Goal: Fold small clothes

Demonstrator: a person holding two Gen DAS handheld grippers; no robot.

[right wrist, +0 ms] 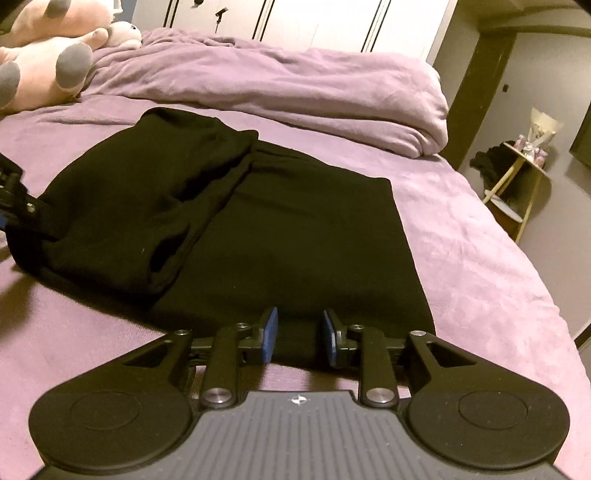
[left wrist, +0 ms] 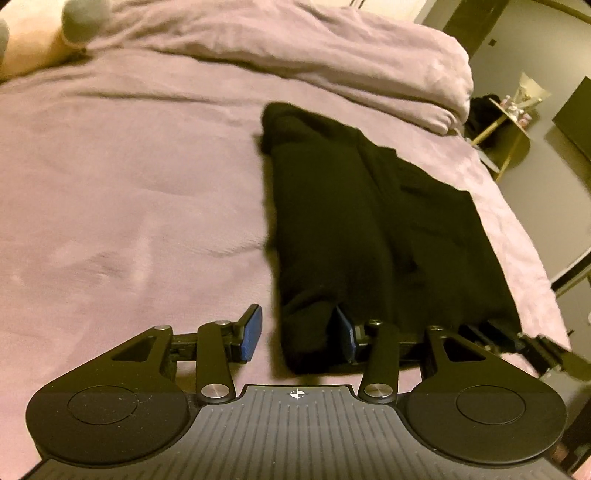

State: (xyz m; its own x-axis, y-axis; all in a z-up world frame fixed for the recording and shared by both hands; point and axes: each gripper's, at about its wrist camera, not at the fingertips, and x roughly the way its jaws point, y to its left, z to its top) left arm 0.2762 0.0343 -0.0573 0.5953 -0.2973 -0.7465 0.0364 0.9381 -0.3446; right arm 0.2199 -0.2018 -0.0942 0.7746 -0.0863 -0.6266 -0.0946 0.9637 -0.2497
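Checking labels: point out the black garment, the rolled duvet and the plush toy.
black garment (right wrist: 303, 236), right wrist view, flat right half.
rolled duvet (right wrist: 295, 85), right wrist view, top.
plush toy (right wrist: 40, 77), right wrist view, pink leg.

Bed: purple sheet (right wrist: 480, 258), bunched duvet (right wrist: 295, 85) at far end.
Far wall: pale panelled wardrobe doors (right wrist: 314, 26).
Right: grey wall (right wrist: 546, 70), small wooden side table (right wrist: 517, 184).
Light: warm, dim.

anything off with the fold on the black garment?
Yes: the black garment is unevenly folded. Its left side is a bunched, rumpled roll with a gaping fold, while the right half lies flat and square on the bed.
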